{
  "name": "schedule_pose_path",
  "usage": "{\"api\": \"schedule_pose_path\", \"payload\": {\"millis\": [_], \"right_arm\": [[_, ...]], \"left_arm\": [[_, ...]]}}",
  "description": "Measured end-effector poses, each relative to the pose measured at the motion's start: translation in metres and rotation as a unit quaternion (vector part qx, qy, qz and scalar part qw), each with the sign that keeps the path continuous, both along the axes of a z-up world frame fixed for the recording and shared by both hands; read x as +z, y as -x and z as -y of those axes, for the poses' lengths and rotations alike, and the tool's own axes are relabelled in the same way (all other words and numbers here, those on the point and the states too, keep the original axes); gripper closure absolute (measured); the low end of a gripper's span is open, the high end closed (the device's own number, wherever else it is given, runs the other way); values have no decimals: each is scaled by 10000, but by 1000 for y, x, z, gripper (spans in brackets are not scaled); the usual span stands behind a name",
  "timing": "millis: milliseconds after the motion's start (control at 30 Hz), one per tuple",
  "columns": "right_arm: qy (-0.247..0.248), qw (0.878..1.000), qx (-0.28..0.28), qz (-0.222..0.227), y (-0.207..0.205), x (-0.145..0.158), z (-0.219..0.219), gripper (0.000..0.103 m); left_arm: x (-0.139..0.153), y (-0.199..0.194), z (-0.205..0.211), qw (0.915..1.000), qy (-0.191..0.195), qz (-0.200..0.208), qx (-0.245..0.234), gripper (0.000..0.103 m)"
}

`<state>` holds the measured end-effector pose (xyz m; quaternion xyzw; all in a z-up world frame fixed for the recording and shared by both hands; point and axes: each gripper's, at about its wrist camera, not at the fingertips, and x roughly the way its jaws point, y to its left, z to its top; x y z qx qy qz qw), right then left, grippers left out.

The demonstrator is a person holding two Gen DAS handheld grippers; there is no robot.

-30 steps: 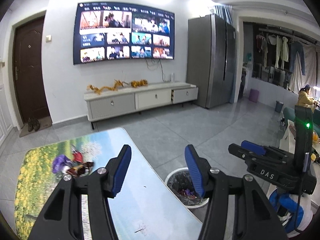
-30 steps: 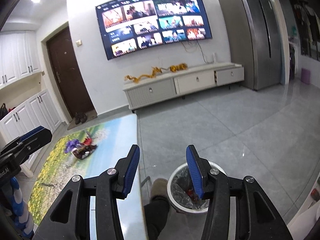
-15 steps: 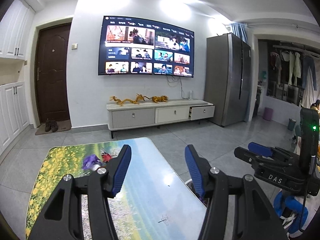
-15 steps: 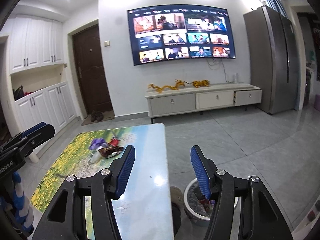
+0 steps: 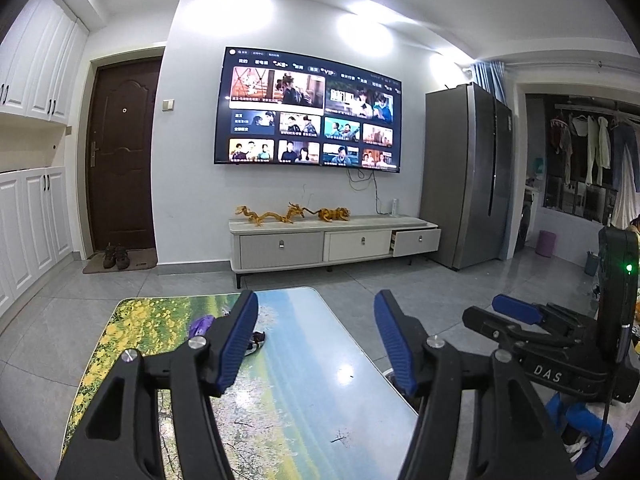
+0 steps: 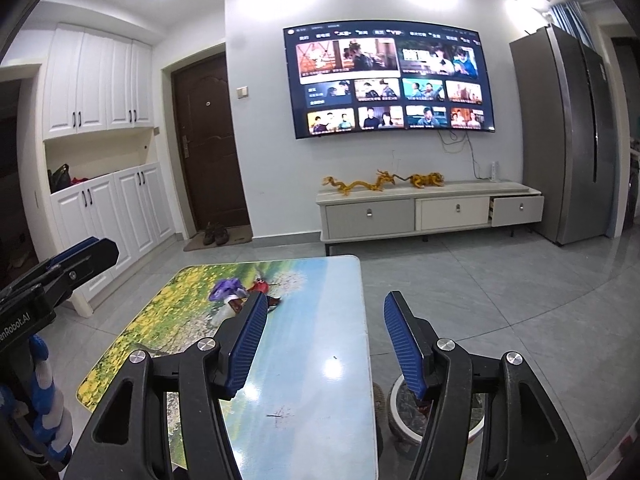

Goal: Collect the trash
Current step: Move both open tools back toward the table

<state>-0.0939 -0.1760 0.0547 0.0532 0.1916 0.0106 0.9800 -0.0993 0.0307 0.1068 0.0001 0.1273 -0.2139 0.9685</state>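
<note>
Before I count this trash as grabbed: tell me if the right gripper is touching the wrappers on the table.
Apart. The right wrist view shows the right gripper open and empty, with the wrappers farther along the table.

At your three o'clock, the right gripper [image 5: 516, 312] body reads "DAS" in white — plain. At your nine o'clock, the left gripper [image 6: 76, 256] body shows "enRobot.AI", its start cut off. At twelve, the television [image 5: 312, 114] menu bar carries "VIP"; other captions too small.

A lit television [image 6: 388, 82] hangs above a low cabinet [image 6: 428, 210] — grey fridge [image 6: 576, 136] beside, dark door [image 6: 208, 148] opposite.
</note>
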Motion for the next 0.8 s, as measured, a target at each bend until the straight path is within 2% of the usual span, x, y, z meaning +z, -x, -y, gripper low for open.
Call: {"api": "schedule_pose_path", "payload": {"millis": [600,800], "right_arm": [[79,9999,153,-7,2,-1,-9,40],[61,9997,211,-124,-6,-6,-13,40]], "left_arm": [[-4,-1,-13,9998,145,-79,142,44],[-9,-15,-17,9995,151,-223,167,44]]}}
